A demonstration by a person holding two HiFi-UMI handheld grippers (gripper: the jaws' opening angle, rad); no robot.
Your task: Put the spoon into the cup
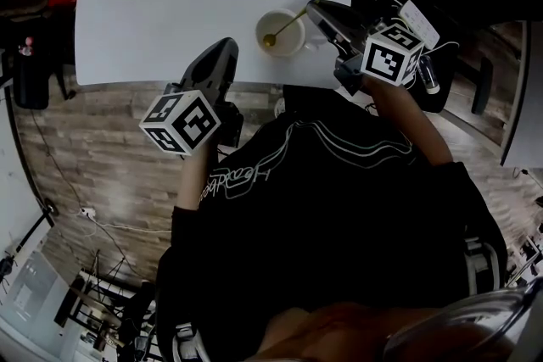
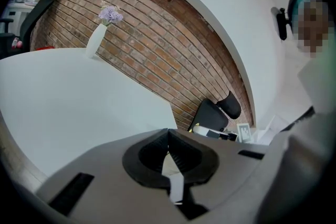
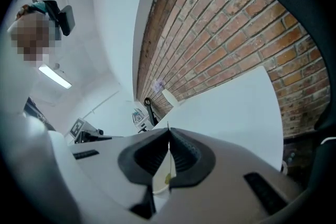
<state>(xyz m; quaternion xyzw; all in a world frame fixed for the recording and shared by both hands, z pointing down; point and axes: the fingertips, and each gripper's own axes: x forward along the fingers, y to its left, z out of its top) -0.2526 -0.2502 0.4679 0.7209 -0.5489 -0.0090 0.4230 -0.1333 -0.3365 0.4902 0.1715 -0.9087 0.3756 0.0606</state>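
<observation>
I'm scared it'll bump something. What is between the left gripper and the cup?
Nothing but bare white table. The head view shows only tabletop between the left gripper and the cup.

The desk (image 1: 170, 13) runs past the top of the head view, so its far edge is cut off, and the left gripper (image 1: 226, 44) covers a stretch of its near edge. The upper end of the spoon (image 1: 284, 27) is hidden under the right gripper (image 1: 310, 8). In the right gripper view only a sliver of the cup (image 3: 159, 182) shows below the closed jaws.
</observation>
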